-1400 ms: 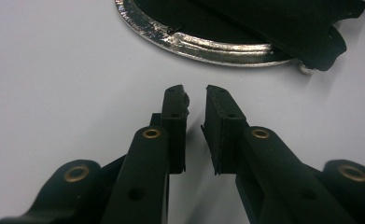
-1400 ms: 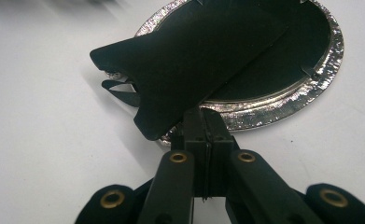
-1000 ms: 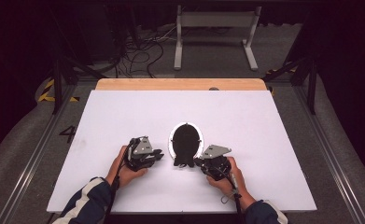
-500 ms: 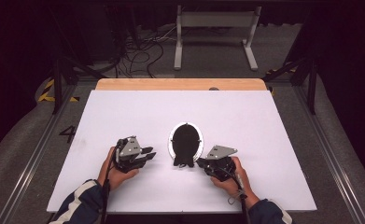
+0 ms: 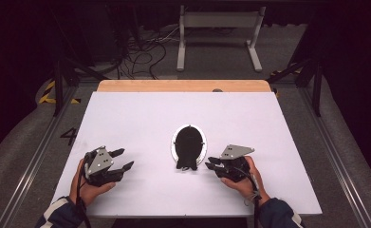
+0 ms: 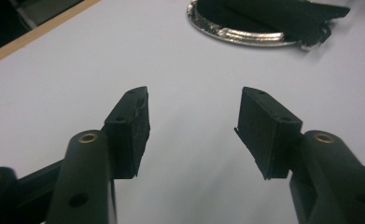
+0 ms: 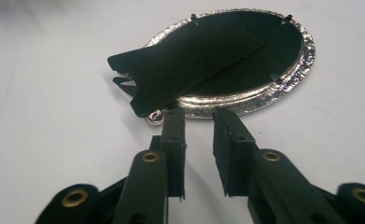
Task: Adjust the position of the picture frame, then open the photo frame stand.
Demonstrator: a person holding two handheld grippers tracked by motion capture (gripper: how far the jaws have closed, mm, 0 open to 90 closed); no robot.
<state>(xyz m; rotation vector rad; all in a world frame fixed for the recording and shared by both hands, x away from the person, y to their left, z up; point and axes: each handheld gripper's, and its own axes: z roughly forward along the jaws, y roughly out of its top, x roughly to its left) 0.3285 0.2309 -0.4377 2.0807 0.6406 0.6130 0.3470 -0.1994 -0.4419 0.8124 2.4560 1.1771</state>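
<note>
- My left gripper (image 5: pixel 121 159) has its jaws well apart with nothing but bare table (image 5: pixel 140 114) between them; they have just been opening.
- My right gripper (image 5: pixel 211 163) has a narrow gap between its jaws, empty as well, and those have just been opening too.
- The right gripper view shows the frame (image 7: pixel 245 95) close up: an oval silver rim lying face down, a black backing held by small clips, and a black stand (image 7: pixel 171 70) folded across it.
- From the high view the frame (image 5: pixel 189 142) reads as one dark oval with a pale edge.
- I count two grippers, one frame, one stand.
- The frame lies between my grippers, just beyond the right tips, well apart from the left, and flat on the table.
</note>
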